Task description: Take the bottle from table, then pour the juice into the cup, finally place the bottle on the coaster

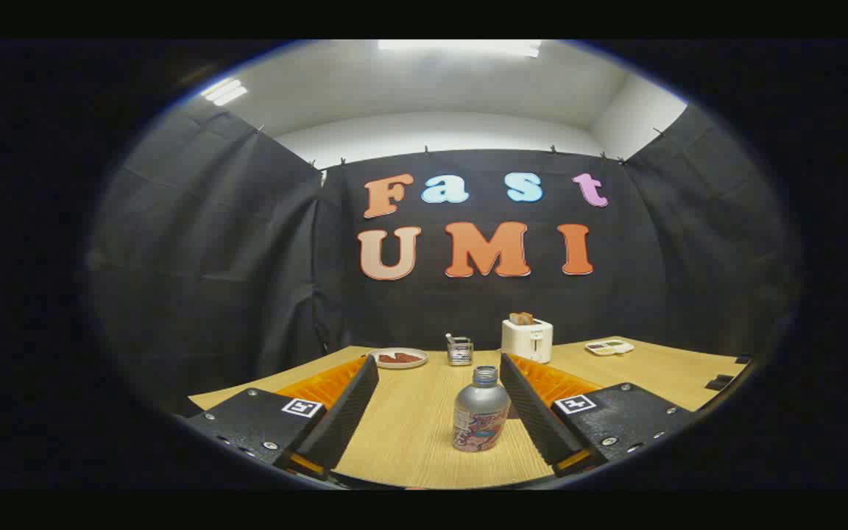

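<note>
The tongs (439, 383) stand wide apart and hold nothing; their two fingers (347, 412) splay out over the desk (409, 434), with a broad strip of pale wood showing between them.

Between the fingers, and clearly nearer the right one, stands the bottle (481, 411): a silvery metal bottle with a printed label low on its body and a narrow neck at the top, which looks to have no cap on it. It is upright, its long axis vertical, its base on the desk. The right finger is just beside its flank and I cannot tell whether it touches; the left finger is well apart from it. So the bottle lies ahead and off-centre to the right. By my judgement the taking step is in hand, and a small shift to the right would centre the bottle before the fingers close on its body.

Beyond the fingertips, toward the back of the desk, stands a small clear cup (459, 350) with something upright in it. To its left lies a plate (399, 358) with dark food; to its right a white toaster (527, 339) with bread in its slots. Farther right rests a small flat tray (609, 347). I cannot pick out the coaster with any certainty.
</note>
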`<state>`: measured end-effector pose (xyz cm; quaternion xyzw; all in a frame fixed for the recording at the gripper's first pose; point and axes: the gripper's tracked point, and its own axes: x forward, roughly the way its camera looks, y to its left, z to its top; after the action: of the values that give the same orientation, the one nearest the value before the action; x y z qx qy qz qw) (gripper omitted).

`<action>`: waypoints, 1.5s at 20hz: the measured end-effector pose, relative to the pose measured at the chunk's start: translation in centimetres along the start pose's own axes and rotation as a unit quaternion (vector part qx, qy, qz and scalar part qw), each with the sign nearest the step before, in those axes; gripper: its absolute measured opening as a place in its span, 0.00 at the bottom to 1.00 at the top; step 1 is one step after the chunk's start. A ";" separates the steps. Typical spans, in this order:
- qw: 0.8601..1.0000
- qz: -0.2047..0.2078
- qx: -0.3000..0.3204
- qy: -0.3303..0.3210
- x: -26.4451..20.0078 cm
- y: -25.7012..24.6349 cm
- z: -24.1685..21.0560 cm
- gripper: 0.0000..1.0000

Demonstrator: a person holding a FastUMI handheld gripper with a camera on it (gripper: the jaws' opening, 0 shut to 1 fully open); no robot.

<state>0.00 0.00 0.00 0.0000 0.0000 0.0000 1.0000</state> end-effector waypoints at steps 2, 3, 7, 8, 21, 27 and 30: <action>1.000 0.012 0.002 -0.004 0.4 1.1 0.2 0.99; 1.000 0.017 0.008 -0.004 0.6 1.6 0.1 0.99; 0.999 0.028 -0.013 0.011 1.2 2.7 -0.9 0.98; 1.000 0.022 -0.014 0.016 1.3 2.5 -1.3 0.98; 0.997 -0.031 -0.006 0.064 1.2 -0.5 -3.8 0.98; 0.993 -0.062 -0.004 0.099 1.4 -3.0 -5.6 0.99; 0.989 -0.078 -0.003 0.128 2.0 -4.3 -7.3 0.98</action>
<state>1.96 -4.29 -7.33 -0.0026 0.1283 -0.0779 0.9887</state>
